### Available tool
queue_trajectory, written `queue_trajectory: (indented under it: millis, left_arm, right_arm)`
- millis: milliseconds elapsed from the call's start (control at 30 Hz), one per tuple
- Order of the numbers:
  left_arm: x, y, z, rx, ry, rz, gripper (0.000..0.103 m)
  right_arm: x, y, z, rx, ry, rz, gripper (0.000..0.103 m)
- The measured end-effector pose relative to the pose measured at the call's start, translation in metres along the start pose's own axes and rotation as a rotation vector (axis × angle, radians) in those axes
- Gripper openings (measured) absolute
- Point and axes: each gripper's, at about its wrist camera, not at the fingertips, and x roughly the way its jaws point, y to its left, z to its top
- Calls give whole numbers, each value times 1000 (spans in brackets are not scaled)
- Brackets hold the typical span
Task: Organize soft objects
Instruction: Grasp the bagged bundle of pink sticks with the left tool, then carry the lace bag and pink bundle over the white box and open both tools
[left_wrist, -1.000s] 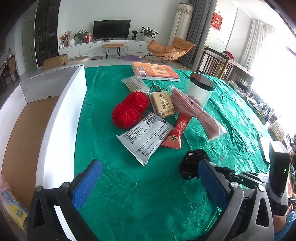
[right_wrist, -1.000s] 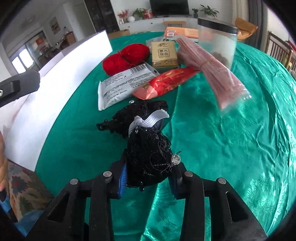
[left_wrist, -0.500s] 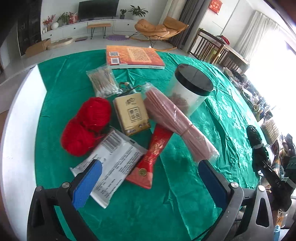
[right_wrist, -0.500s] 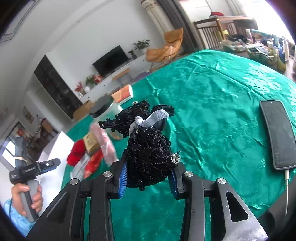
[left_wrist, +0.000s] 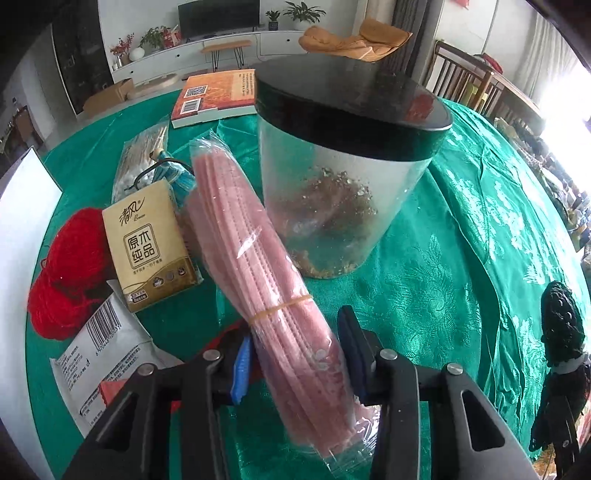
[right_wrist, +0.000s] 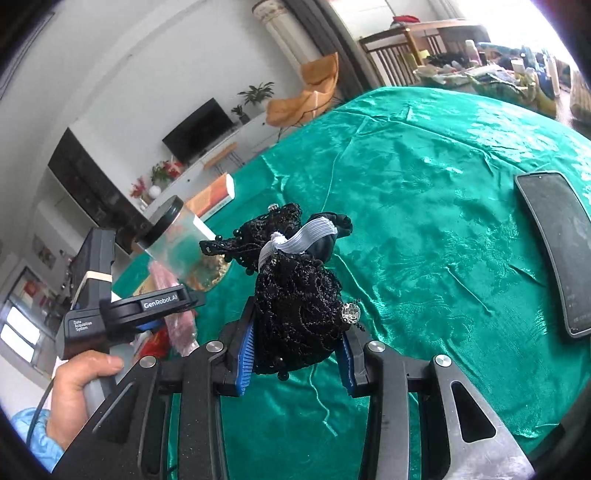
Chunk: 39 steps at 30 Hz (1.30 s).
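My left gripper (left_wrist: 295, 354) is shut on a clear bag of pink face masks (left_wrist: 266, 280) bound with a rubber band, beside the clear jar with a black lid (left_wrist: 343, 155). A red yarn ball (left_wrist: 70, 266), a tan tissue pack (left_wrist: 147, 247), a white packet (left_wrist: 99, 354) and a bag of cotton swabs (left_wrist: 140, 158) lie to its left. My right gripper (right_wrist: 295, 354) is shut on a black lace hair accessory (right_wrist: 295, 295) with a white elastic band, held above the green cloth. The left gripper also shows in the right wrist view (right_wrist: 147, 306).
A green satin cloth (right_wrist: 424, 221) covers the round table. A black phone (right_wrist: 557, 247) lies at the right. An orange book (left_wrist: 218, 96) lies behind the jar. The white box wall (left_wrist: 22, 229) stands at the left. A red packet (right_wrist: 159, 339) lies under the masks.
My left gripper has moved forward and closed on the pink mask bag beside the jar. My right gripper still holds the black lace accessory, raised off the table.
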Motion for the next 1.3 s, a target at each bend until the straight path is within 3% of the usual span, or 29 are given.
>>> queue_trajectory:
  millis: [233,433,667,867,1100,1167,1200,1233,1267,1300]
  left_arm:
    - [-79,45,-10,48,-112,-249,35]
    - [-124,90,-4,3,-155,-382,35]
    - [-165,134,-15,-28,-204,-400,35]
    - [-211,217,-53,-68,-228,-260,35]
    - [-263,356,-124,-246,-225,-4,36]
    - [-273,388,-147,-298,-219,102,39]
    - [-276,402,-159,-324,-210,157,50]
    - [-275,415,-168,-346,-198,202,76]
    - [-274,425,-178,-371,-194,242,90]
    - [-274,436,-187,-395,-206,279,103]
  right_arm:
    - [15,8,5,-36,21,9,39]
    - [38,27,39,-76,53,27,39]
    - [30,75,74,-157,0,28,39]
    - [6,166,59,-303,19,152,39]
    - [-9,325,-15,-455,152,449,39]
    - [-9,369,-42,-487,212,536,39]
    - [-7,388,-56,-495,247,574,40]
    - [-4,406,-71,-500,281,608,49]
    - [1,420,-86,-504,323,634,59]
    - [7,432,-99,-507,382,661,80]
